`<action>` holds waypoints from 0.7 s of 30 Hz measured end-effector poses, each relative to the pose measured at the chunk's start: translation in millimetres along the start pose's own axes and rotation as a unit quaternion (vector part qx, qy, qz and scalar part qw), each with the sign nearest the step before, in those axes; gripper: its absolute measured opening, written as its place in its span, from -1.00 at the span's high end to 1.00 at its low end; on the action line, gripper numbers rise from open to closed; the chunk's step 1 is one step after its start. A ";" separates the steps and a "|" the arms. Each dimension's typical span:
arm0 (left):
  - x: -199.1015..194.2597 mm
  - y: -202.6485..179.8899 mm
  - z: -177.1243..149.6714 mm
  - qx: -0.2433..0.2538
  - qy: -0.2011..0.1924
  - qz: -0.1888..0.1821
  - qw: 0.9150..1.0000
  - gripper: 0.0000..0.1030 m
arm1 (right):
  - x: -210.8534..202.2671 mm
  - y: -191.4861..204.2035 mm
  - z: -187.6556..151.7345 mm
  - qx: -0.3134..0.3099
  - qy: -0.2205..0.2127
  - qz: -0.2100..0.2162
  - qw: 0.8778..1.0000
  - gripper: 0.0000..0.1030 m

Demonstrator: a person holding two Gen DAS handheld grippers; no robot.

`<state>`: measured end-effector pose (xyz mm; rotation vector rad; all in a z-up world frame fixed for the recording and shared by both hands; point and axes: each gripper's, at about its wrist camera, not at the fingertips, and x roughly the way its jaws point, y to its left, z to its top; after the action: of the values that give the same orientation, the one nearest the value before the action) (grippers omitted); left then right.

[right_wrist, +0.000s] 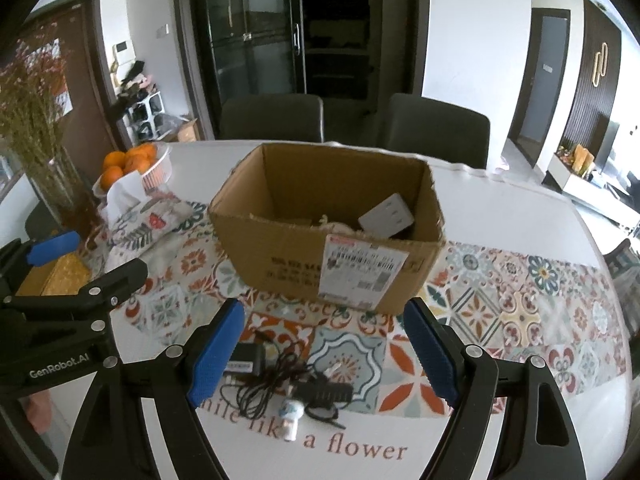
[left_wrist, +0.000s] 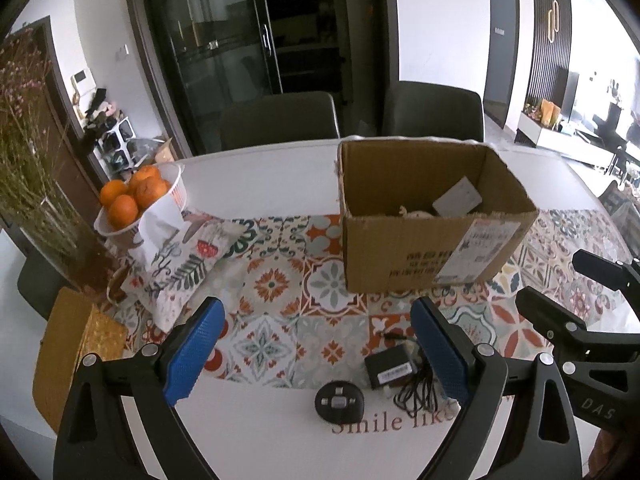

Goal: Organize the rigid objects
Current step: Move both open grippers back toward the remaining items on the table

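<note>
An open cardboard box [left_wrist: 404,252] [right_wrist: 280,256] stands on the patterned runner; inside lie a white socket plate [right_wrist: 386,216] [left_wrist: 458,198] and a pale object. My left gripper [left_wrist: 316,354] is open and empty, above a round black device [left_wrist: 339,400] and a black power adapter [left_wrist: 389,368] with coiled cable. My right gripper [right_wrist: 324,350] is open and empty, above the adapter [right_wrist: 248,358], a black rectangular device [right_wrist: 324,392] and a small white-blue bottle [right_wrist: 291,416].
A bowl of oranges [left_wrist: 136,196], a tissue pouch [left_wrist: 176,264], a vase of dried flowers [left_wrist: 36,184] and a gold box [left_wrist: 72,352] stand at the left. Two chairs [left_wrist: 280,120] stand behind the white table [right_wrist: 520,192].
</note>
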<state>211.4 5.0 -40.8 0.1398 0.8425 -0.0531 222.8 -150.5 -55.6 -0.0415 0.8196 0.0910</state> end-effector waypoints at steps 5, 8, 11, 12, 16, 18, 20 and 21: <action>2.3 1.0 -18.4 -0.001 0.013 0.003 1.000 -0.85 | 1.9 5.8 -14.5 -0.008 0.012 0.007 1.000 -0.55; 5.2 1.3 -30.2 -0.001 0.025 0.000 1.000 -0.85 | 5.4 8.8 -23.6 -0.012 0.023 0.014 1.000 -0.49; 9.4 2.1 -39.9 -0.002 0.038 0.000 0.999 -0.85 | 10.8 11.9 -33.1 -0.017 0.038 0.022 0.999 -0.46; 11.0 2.4 -43.0 -0.003 0.043 0.000 0.999 -0.85 | 13.6 12.8 -37.1 -0.016 0.046 0.026 0.998 -0.46; 17.7 2.7 -54.8 -0.003 0.059 0.000 0.998 -0.85 | 21.6 15.2 -48.0 -0.015 0.066 0.035 0.997 -0.38; 19.7 2.5 -59.6 0.000 0.062 0.000 0.998 -0.85 | 25.8 16.1 -53.9 -0.014 0.076 0.040 0.996 -0.36; 21.0 2.0 -64.4 0.004 0.064 -0.002 0.998 -0.85 | 29.4 16.9 -59.0 -0.014 0.083 0.046 0.995 -0.31; 22.1 1.9 -66.7 0.006 0.065 -0.004 0.998 -0.85 | 31.1 17.1 -60.6 -0.014 0.086 0.048 0.995 -0.29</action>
<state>176.9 16.7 -100.9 0.1527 0.9735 -0.0568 198.2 -135.8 -119.7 -0.0363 0.9931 0.1905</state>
